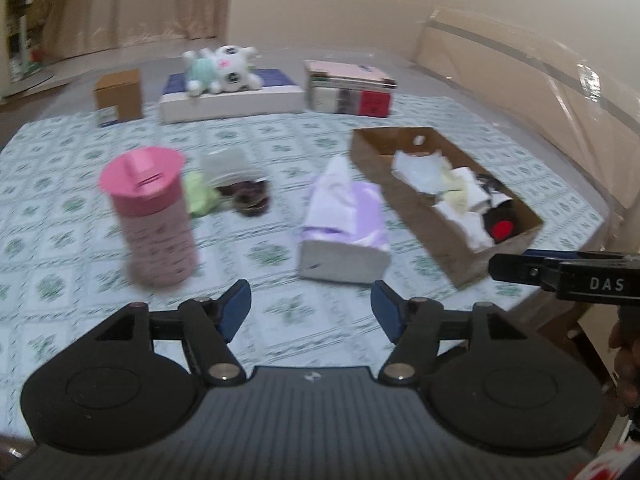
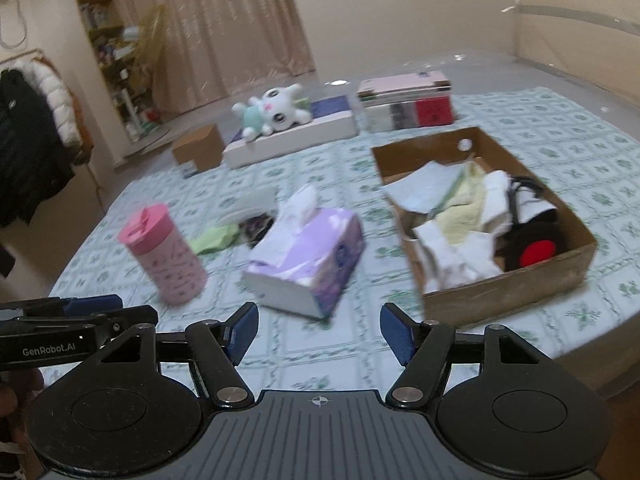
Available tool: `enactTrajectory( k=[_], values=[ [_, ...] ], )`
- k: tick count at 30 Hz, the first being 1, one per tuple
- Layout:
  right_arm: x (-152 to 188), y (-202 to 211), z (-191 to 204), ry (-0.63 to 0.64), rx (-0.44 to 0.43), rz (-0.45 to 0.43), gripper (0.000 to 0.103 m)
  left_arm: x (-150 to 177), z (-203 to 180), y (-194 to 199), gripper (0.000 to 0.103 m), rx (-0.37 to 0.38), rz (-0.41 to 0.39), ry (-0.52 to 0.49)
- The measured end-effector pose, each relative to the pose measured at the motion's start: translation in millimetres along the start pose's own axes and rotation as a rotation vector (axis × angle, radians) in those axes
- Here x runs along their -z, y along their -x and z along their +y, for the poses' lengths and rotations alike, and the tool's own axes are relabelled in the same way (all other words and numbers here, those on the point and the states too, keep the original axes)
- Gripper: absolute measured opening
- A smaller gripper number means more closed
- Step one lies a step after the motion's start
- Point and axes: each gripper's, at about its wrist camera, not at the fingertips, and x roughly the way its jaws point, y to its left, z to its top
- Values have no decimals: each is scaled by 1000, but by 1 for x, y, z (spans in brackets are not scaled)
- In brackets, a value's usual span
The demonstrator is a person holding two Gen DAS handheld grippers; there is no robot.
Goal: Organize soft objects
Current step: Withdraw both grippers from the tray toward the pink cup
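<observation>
A brown cardboard box [image 1: 464, 256] [image 2: 508, 284] on the right of the bed holds white and pale yellow cloths and a black item with a red spot. A green cloth [image 1: 200, 194] [image 2: 212, 238] and a dark cloth [image 1: 250, 196] [image 2: 258, 226] lie left of a purple tissue box [image 1: 344, 228] [image 2: 308, 258]. A white plush toy [image 1: 220, 68] [image 2: 272, 112] lies on a flat box at the back. My left gripper [image 1: 310, 306] is open and empty, held above the bed before the tissue box. My right gripper [image 2: 318, 328] is open and empty beside it.
A pink lidded tumbler [image 1: 154, 216] [image 2: 164, 254] stands at the left. A small brown box [image 1: 118, 94], a flat white box [image 1: 232, 102] and stacked boxes [image 1: 350, 88] line the back. The bed carries a green patterned sheet [image 1: 280, 256]. A wrapped headboard [image 1: 540, 92] is at the right.
</observation>
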Motion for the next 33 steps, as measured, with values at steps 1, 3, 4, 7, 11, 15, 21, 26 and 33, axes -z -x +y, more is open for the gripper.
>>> enactTrajectory(
  k=[1,3,4,7,11,15,21,26,33],
  values=[
    [0,-3,4,8,-3,4,69,2,4,2,67,-11,-3,8],
    [0,-8,14,25,-12,11,72,5,13,6,67,-34,-5,21],
    [0,-11,19,33,-17,16,72,7,18,7,68,-41,-8,30],
    [0,-17,29,48,-31,27,73,11,30,12,70,-50,-13,54],
    [1,-27,44,66,-44,43,74,14,41,16,70,-61,-16,71],
    [1,-33,56,84,-58,54,75,18,50,19,70,-72,-17,87],
    [0,-41,65,98,-69,67,75,20,60,21,70,-77,-22,105],
    [-1,-44,67,102,-66,72,75,18,66,21,70,-79,-29,111],
    [-6,-53,70,104,-67,78,75,12,78,21,70,-84,-41,118]
  ],
)
